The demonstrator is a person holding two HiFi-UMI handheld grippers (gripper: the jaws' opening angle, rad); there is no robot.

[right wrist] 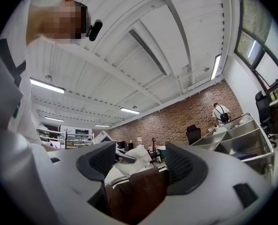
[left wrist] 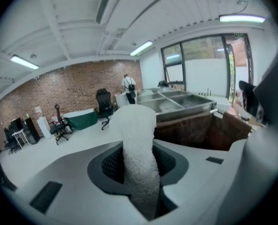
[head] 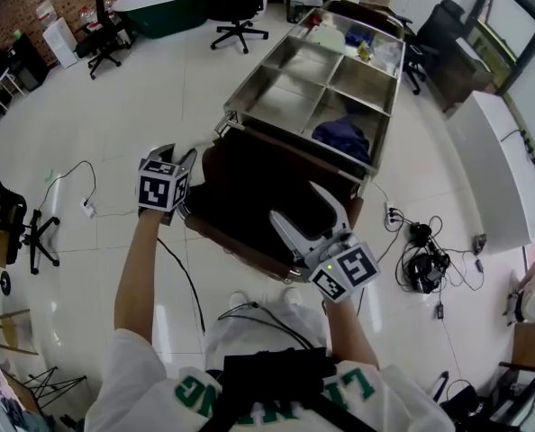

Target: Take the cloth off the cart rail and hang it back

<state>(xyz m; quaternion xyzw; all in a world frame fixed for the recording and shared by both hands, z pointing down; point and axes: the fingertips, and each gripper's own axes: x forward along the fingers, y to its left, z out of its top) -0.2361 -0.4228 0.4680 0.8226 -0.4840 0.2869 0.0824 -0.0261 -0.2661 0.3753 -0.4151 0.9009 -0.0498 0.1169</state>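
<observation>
A white terry cloth [left wrist: 138,144] stands up between the jaws of my left gripper [left wrist: 138,168], which is shut on it. In the head view this gripper [head: 185,158] sits at the near left corner of the steel cart [head: 299,138], with a bit of the white cloth [head: 204,147] showing by the rail. My right gripper [head: 296,203] hovers over the dark brown bag [head: 249,196] that hangs at the cart's near end. In the right gripper view its jaws [right wrist: 136,161] stand open, with the brown bag's edge [right wrist: 134,191] low in the gap and no pad pressing on it.
The cart's top has several steel compartments; one holds a dark blue cloth [head: 341,138]. Cables and a headset [head: 425,268] lie on the floor at the right. Office chairs [head: 239,12], a green tub [head: 164,7] and a white table [head: 497,169] ring the cart.
</observation>
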